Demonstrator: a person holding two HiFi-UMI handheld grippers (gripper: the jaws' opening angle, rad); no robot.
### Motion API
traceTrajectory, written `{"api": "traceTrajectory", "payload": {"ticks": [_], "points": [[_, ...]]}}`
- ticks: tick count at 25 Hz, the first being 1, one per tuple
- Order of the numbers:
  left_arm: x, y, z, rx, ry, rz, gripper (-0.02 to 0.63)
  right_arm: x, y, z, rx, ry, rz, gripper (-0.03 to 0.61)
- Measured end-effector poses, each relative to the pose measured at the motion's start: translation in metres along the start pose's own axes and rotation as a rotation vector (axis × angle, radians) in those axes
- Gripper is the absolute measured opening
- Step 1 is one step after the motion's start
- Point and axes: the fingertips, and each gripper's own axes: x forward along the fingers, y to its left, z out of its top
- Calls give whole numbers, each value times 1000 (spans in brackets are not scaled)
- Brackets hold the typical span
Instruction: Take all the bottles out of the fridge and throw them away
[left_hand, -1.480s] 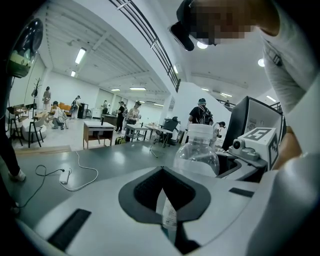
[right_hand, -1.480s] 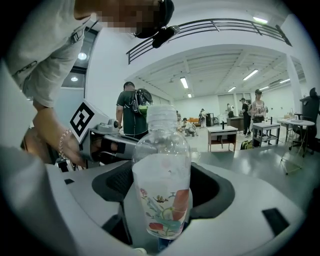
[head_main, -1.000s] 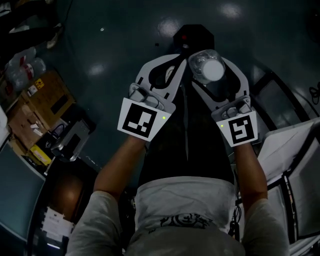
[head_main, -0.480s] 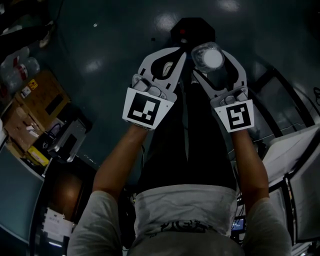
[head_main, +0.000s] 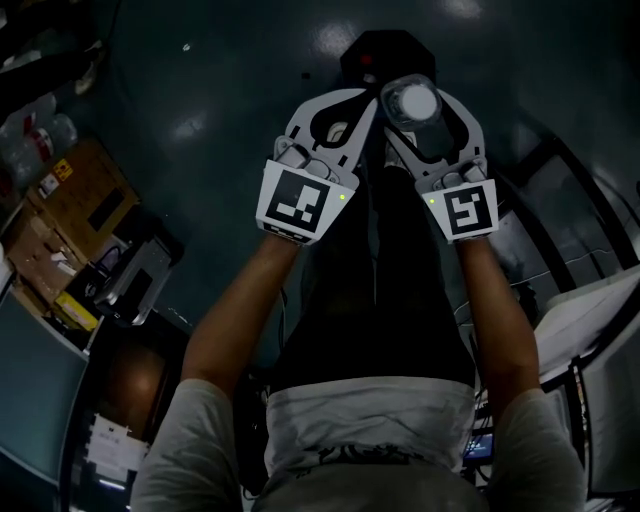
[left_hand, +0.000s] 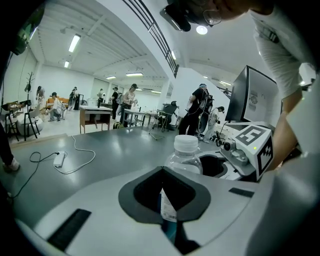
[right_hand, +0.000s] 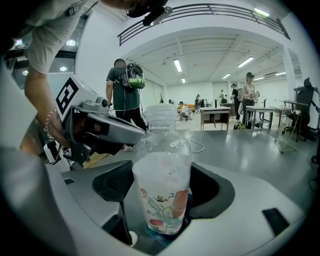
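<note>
Right tool (right_hand: 162, 202) is clamped on a clear bottle (right_hand: 162, 185), its dark pads pressing the sides of the lower body where a flower-printed label wraps round. The bottle stands upright between the jaws, white cap on top, droplets on its inner wall. Left tool (left_hand: 163, 170) is closed with nothing in it: its tips meet, and through the diamond gap behind them a strip of the bottle's label shows.

From the head view the two tools sit side by side at upper centre of the frame, the left one just beside the right, both held out over a dark glossy floor (head_main: 230, 90). The bottle's cap faces the camera at top centre, between the right tool's white jaws. Each tool's marker cube (head_main: 300, 203) lies lower in the frame, at the end of a bare forearm (head_main: 240, 310).

Cardboard boxes (head_main: 80, 195) lie at the left edge of that frame. In the left gripper view a white cable (left_hand: 65, 156) trails across the floor at lower left, a monitor (left_hand: 252, 97) stands at right, and several people (left_hand: 200, 112) stand among counters (left_hand: 95, 116) in the lit hall behind.
</note>
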Motion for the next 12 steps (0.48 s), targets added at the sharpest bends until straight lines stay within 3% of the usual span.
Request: {"api": "traceTrajectory", "payload": {"ticks": [4,12], "points": [[9,2,-19,-1,17,-2,12,8,-2,-22,34,49,-6,364],[31,14,-56,-6,31,4,12,29,-11,-67,12,34,7,364]]}}
